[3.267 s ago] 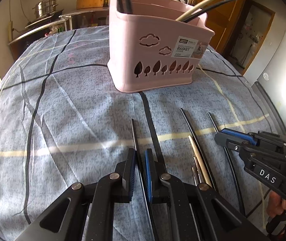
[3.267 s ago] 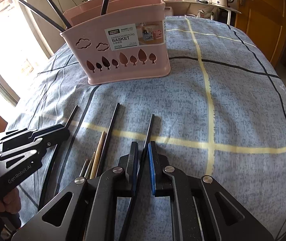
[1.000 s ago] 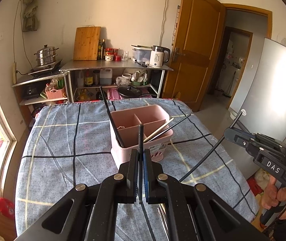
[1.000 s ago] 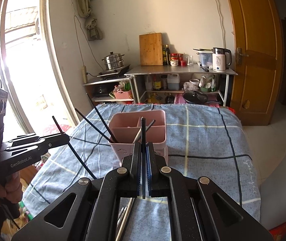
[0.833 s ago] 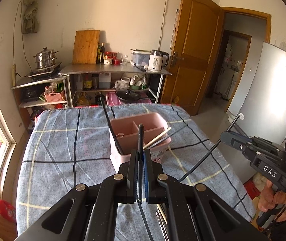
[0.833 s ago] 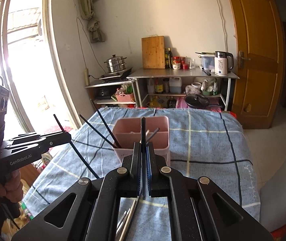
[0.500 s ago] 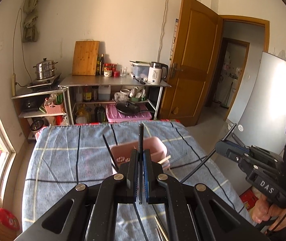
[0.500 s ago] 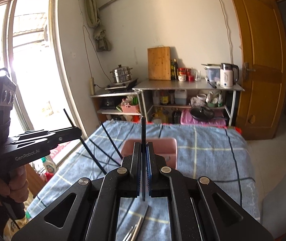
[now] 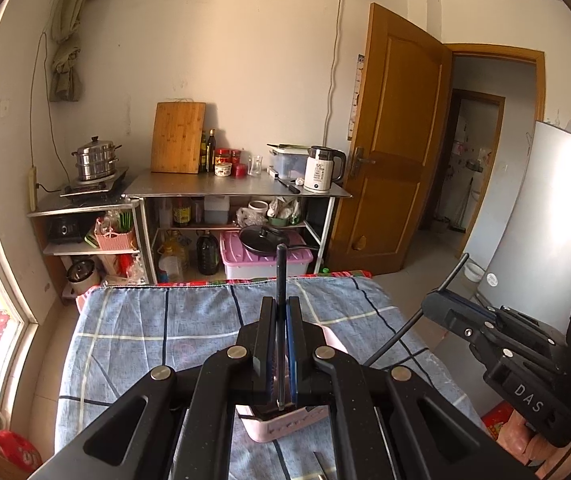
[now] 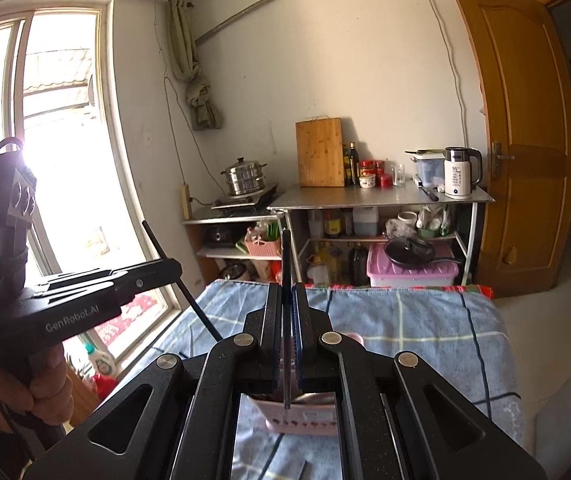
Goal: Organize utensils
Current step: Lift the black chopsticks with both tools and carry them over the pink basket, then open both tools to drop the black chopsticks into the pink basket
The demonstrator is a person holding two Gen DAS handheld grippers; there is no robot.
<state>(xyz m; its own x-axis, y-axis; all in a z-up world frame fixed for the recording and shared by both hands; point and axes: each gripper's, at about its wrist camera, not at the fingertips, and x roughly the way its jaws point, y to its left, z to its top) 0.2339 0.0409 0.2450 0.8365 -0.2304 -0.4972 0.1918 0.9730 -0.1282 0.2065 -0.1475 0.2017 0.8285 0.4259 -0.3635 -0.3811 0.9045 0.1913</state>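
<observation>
- Left hand-held gripper [image 9: 281, 354] clenched on a black chopstick [image 9: 281, 276], right hand-held gripper [image 10: 286, 344] on another [image 10: 285, 264], both above the pink basket [image 9: 285, 426] on the table [image 9: 145, 344].
- Judged step: carrying; next, lower each tip into a compartment.

Sunlight poured through a tall window [image 10: 57, 168] onto cream walls [image 9: 245, 64]. A metal shelf unit [image 9: 237, 190] carried a cutting board [image 9: 178, 138] and kettle [image 9: 321, 169], beside a brown wooden door [image 9: 393, 168].
</observation>
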